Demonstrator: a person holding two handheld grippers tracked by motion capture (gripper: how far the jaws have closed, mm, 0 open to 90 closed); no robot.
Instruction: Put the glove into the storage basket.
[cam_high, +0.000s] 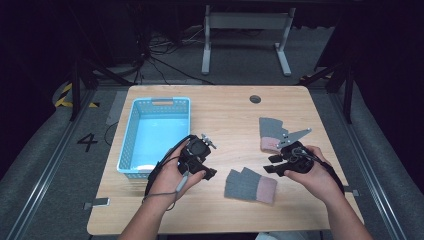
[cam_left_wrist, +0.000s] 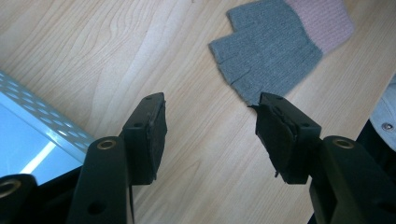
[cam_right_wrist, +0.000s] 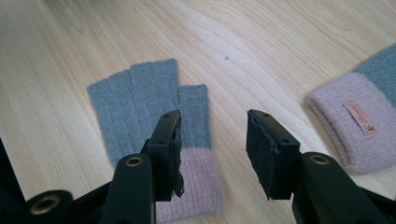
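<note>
Two grey fingerless gloves with pink cuffs lie on the wooden table. The near glove (cam_high: 250, 186) (cam_left_wrist: 275, 51) (cam_right_wrist: 140, 102) lies flat between my hands. The far glove (cam_high: 272, 132) (cam_right_wrist: 359, 121) lies behind my right hand, its cuff bearing a small label. My left gripper (cam_high: 207, 170) (cam_left_wrist: 210, 105) hovers open over bare wood, left of the near glove, with nothing between its jaws. My right gripper (cam_high: 270, 165) (cam_right_wrist: 213, 119) is held above the near glove's edge, pointing at it; its jaws stand apart and grip nothing.
A light blue perforated basket (cam_high: 131, 135) (cam_left_wrist: 42, 126) stands at the table's left, close to my left hand. A round cable hole (cam_high: 255, 99) sits near the far edge. Bare wood (cam_high: 225, 120) lies between the basket and the gloves.
</note>
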